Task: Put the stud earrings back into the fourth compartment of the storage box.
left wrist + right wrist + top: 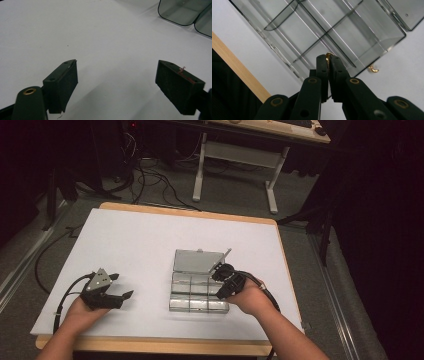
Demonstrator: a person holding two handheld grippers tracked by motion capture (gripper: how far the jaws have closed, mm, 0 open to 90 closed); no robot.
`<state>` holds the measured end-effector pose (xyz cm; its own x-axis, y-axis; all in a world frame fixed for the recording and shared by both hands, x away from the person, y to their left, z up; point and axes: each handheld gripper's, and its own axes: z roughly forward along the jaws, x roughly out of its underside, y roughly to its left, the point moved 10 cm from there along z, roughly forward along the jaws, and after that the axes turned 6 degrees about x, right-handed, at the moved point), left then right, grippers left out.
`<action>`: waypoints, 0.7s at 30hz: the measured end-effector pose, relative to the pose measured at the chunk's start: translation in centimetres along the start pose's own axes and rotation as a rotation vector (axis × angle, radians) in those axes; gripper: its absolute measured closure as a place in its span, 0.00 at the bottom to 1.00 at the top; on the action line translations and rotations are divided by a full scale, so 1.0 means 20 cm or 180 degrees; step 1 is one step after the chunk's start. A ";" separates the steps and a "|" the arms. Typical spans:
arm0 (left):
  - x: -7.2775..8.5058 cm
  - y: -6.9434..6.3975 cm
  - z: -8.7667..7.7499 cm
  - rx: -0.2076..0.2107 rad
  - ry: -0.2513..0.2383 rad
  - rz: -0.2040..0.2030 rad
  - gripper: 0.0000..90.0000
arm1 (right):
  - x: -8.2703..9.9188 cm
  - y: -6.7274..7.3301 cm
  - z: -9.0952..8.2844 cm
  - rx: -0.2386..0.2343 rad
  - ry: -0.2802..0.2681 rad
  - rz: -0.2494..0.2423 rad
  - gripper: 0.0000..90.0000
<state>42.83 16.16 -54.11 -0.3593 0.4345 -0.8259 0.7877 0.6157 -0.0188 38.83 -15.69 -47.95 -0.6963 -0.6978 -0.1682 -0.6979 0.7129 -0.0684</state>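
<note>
the right gripper (329,60) is pinched shut on a small gold ring (328,54) over the clear divided box (332,30); the thin ring could slip out and land beside the other gold piece (373,69). left gripper (116,82) rests wide open, holding nothing

High view: fixed above the desk's (140,240) near edge, facing forward and down, far off. Each tongs camera rides low, close to the surface, looking along its tongs. All three share the clear compartment box (199,292) (185,11) (324,30).
</note>
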 end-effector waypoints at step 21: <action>0.00 0.00 0.00 0.0013 0.0000 0.0006 0.21 | -0.20 0.21 0.08 -0.0132 -0.0008 -0.0322 0.97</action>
<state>42.81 16.14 -54.10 -0.3579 0.4356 -0.8259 0.7904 0.6123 -0.0196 38.97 -9.83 -49.22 -0.6215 -0.7659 -0.1651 -0.7711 0.6352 -0.0443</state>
